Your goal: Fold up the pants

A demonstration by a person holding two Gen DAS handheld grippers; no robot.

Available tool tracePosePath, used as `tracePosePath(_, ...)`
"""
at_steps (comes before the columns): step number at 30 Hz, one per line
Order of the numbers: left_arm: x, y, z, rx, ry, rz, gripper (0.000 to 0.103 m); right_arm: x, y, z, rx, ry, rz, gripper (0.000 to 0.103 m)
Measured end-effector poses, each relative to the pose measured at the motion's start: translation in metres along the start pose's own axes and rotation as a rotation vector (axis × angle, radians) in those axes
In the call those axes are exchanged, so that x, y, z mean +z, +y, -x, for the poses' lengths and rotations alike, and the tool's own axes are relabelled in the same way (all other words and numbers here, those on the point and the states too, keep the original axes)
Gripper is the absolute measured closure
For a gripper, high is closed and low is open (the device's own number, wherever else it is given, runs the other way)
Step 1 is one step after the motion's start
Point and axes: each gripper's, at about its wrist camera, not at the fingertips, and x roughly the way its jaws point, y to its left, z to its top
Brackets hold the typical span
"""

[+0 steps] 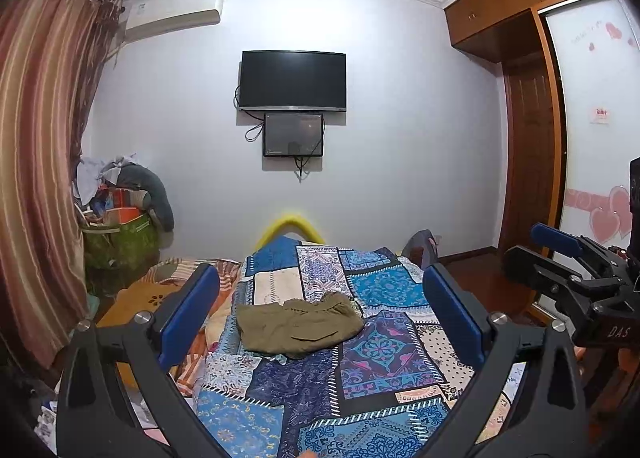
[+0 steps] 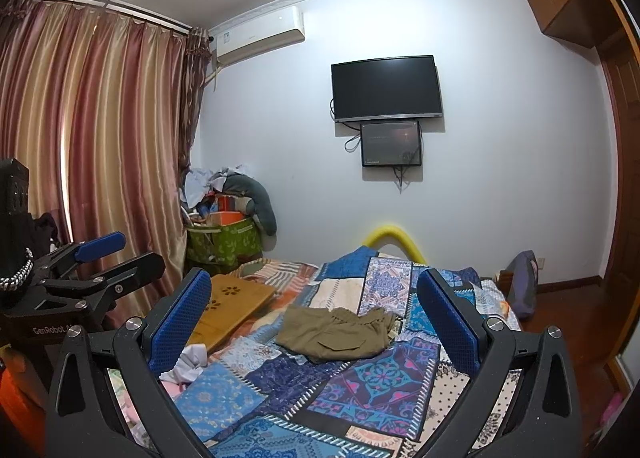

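Both claws are held up over the near end of the bed, and each one is spread wide with nothing between its blue pads. From where I stand, the left claw [image 1: 320,314] frames the pants between its two fingers, and the right claw [image 2: 314,318] does the same from a little to the side.

Beyond the claws, the olive pants [image 1: 298,324] lie on the patchwork quilt [image 1: 384,354], around the middle of the bed and well apart from both claws. They are already in a compact, roughly rectangular bundle with one pocket slit on top, but the far edge is bunched and wrinkled. This could be a loose heap waiting for folding, or a folded result that is only a bit untidy; I cannot decide between them.

Whichever it is, any grip should be on an edge of the cloth, not its thick middle, and should catch only the layers wanted, without pinching the quilt under them.

Left of the quilt lies a wooden board [image 2: 232,308], and a small white cloth [image 2: 188,364] sits nearer.
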Motion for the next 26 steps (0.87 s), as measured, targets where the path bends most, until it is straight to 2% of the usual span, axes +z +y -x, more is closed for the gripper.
tracePosePath(26,-0.0002,0.0003,-0.0003,0.003,-0.006,0.002,0.000,-0.0011,-0.0020,-0.0018,0.001,0.002,-0.010,0.001)
